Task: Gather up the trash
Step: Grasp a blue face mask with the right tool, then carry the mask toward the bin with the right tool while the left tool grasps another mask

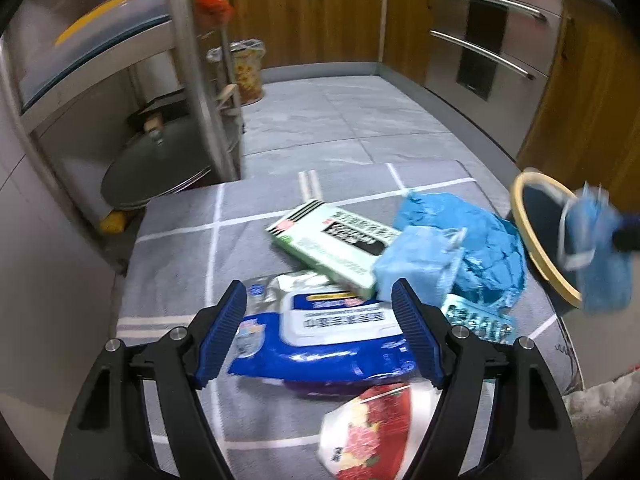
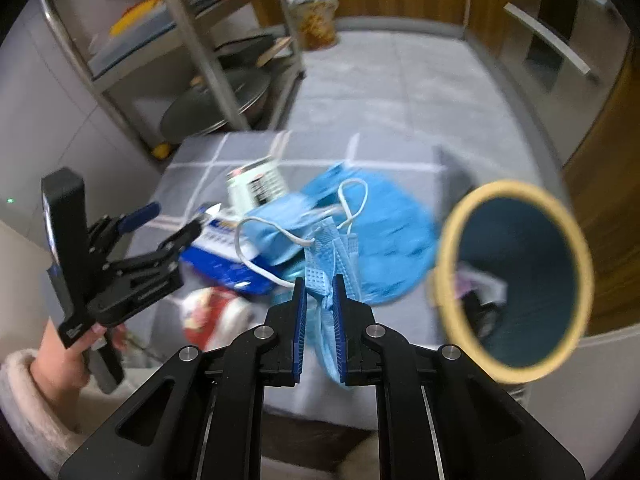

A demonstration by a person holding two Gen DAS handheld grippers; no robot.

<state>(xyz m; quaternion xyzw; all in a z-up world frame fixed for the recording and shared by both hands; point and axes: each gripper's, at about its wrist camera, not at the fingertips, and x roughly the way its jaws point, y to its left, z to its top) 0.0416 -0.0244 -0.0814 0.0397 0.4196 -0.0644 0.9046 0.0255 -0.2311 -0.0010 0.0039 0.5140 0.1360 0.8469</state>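
Note:
Trash lies on a grey checked mat point(image 1: 180, 236): a blue wet-wipe pack point(image 1: 320, 340), a green-white box point(image 1: 332, 248), a crumpled blue bag point(image 1: 484, 248), a second blue mask point(image 1: 420, 264), a blister pack point(image 1: 480, 322) and a red-white wrapper point(image 1: 372, 432). My left gripper point(image 1: 320, 332) is open, its jaws either side of the wipe pack. My right gripper point(image 2: 320, 320) is shut on a blue face mask point(image 2: 332, 256), held in the air left of the bin point(image 2: 516, 280), a dark bin with a yellow rim. In the left wrist view the mask point(image 1: 600, 248) hangs in front of the bin point(image 1: 540, 232).
A metal shelf rack point(image 1: 192, 80) with pan lids stands to the left. Wooden cabinets point(image 1: 320, 12) and a steel oven front point(image 1: 492, 32) line the back and right. A patterned waste basket point(image 1: 248, 68) stands on the tiled floor.

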